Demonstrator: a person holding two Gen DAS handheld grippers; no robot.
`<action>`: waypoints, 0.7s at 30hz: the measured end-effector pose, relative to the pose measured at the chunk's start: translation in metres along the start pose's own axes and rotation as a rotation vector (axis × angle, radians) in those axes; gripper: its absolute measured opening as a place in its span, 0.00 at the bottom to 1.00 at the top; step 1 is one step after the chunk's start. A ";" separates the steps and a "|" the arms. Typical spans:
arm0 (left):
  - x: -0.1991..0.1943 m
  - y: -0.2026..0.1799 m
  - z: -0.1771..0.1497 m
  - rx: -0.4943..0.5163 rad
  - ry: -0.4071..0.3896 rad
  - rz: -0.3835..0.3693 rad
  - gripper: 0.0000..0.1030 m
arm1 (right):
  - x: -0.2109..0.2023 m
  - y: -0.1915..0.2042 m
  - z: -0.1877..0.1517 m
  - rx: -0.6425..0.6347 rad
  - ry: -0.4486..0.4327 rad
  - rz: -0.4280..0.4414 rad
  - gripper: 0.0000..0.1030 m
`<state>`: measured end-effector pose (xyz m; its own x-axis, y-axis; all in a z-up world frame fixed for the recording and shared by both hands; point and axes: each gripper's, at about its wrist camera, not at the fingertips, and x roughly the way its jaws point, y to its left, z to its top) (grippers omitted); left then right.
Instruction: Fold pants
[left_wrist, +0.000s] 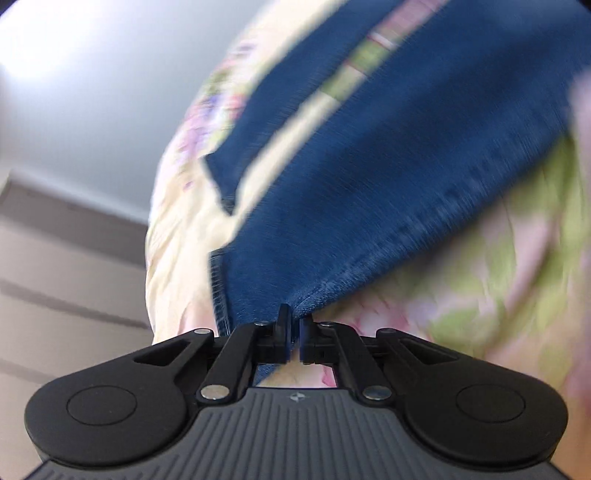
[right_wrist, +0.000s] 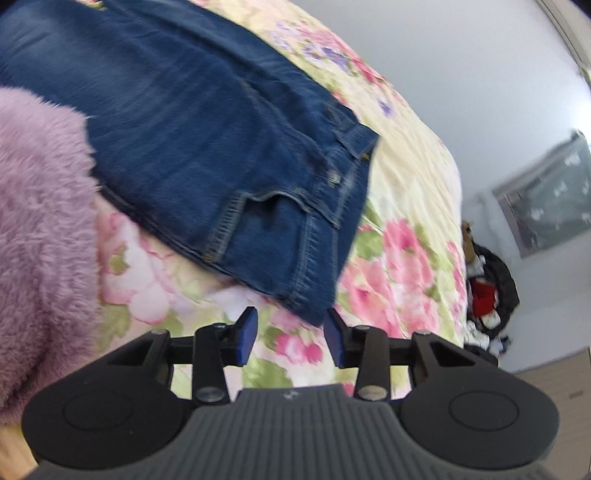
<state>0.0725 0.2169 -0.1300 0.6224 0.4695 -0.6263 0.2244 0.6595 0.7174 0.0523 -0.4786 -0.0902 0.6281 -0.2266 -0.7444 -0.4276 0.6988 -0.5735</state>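
The pants (right_wrist: 221, 155) lie flat on the flowered bed (right_wrist: 406, 192). The left gripper (left_wrist: 293, 330) is pinched on a denim edge just ahead of it; the right gripper (right_wrist: 290, 334) stands half-wide, the waistband corner between its fingertips, ungripped. Grasping seems in hand; next, close the right gripper there.

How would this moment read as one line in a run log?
left gripper: shut on jeans hem | right gripper: open at waistband corner | floral bedspread
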 end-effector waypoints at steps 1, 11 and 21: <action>-0.005 0.008 0.003 -0.064 -0.006 -0.004 0.03 | 0.002 0.006 0.001 -0.034 -0.008 0.001 0.34; -0.015 0.039 0.032 -0.267 0.031 0.018 0.03 | 0.045 0.030 0.007 -0.226 -0.038 0.003 0.34; -0.018 0.052 0.029 -0.402 0.033 0.004 0.03 | 0.044 0.020 0.010 -0.073 -0.094 -0.047 0.09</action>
<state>0.0948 0.2256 -0.0731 0.5965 0.4872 -0.6378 -0.0934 0.8314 0.5477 0.0773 -0.4677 -0.1310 0.7055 -0.1906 -0.6826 -0.4402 0.6370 -0.6328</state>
